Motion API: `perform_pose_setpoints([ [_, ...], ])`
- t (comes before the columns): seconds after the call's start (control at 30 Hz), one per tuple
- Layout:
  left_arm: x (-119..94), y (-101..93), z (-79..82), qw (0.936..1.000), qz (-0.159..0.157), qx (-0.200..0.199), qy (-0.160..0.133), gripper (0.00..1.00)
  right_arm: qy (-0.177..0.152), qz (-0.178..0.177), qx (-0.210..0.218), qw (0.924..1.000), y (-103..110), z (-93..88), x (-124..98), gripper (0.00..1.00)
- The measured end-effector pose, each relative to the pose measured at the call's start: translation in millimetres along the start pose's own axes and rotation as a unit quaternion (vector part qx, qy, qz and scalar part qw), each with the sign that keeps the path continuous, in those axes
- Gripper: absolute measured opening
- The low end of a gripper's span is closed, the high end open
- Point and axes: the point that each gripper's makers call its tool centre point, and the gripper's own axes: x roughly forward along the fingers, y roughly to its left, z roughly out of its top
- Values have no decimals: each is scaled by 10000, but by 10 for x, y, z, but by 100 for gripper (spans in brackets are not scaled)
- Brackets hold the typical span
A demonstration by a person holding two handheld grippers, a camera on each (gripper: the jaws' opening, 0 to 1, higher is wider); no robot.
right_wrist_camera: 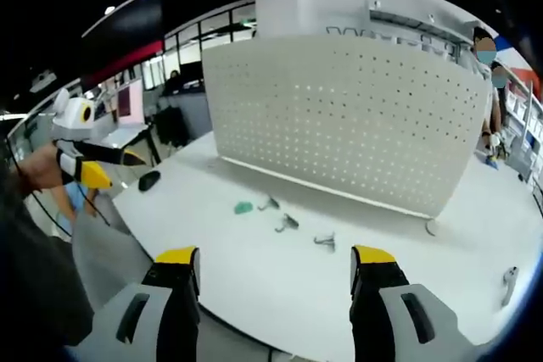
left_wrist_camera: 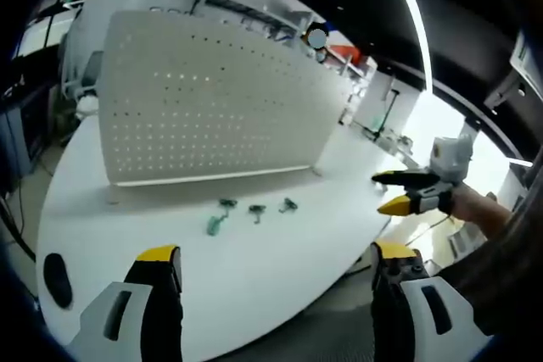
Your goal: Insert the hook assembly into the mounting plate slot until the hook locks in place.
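Hovering wide apart and empty, both grippers (left_wrist_camera: 276, 264) (right_wrist_camera: 273, 267) risked scattering the small hooks (right_wrist_camera: 286, 223) before the pegboard (right_wrist_camera: 356, 116).

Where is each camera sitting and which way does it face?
Left gripper view: rides the left claw, open, facing the white perforated pegboard across the white table; the right claw enters from the right.
Right gripper view: rides the right claw, open, facing that pegboard; the left claw and a hand enter from the left.
Shared: pegboard, table, small metal hooks.
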Motion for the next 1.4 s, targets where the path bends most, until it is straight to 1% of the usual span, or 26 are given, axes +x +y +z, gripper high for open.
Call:
perform_pose_setpoints([
  [0.1, 10, -30, 9, 10000, -86, -30, -37, 92, 16, -61, -61, 10000, -24, -24, -15, 74],
  [0.17, 16, -54, 31, 9997, -149, -133, -128, 93, 4, -80, -57, 10000, -40, -24, -27, 74],
  [0.23, 20, -60, 27, 9997, -159, -151, -123, 93, -22, -123, -53, 9999, -61, -20, -43, 74],
  [0.37, 28, -60, 3, 9999, -130, -62, -60, 93, -25, -152, 58, 9999, -88, -33, -55, 74],
  [0.8, -18, -50, -31, 9999, -68, -95, -77, 93, -22, -146, -7, 9999, -78, -29, -54, 74],
  [0.9, -25, -41, -20, 9999, -53, -94, -99, 93, 31, -96, 80, 9999, -68, -48, -45, 71],
  [1.07, -28, -34, -21, 9999, -33, -92, -96, 93, 22, -26, 142, 9999, -43, -48, -36, 68],
  [1.17, -27, -39, -33, 9999, -31, -103, -88, 93, 27, -28, 160, 9999, -50, -56, -33, 68],
  [1.23, -22, -36, -55, 9999, -23, -110, -44, 93, -40, -34, 140, 9999, -54, -34, -35, 69],
  [1.4, -10, -42, -73, 9999, -16, -111, -15, 93, -24, -51, 141, 9999, -76, -35, -35, 70],
])
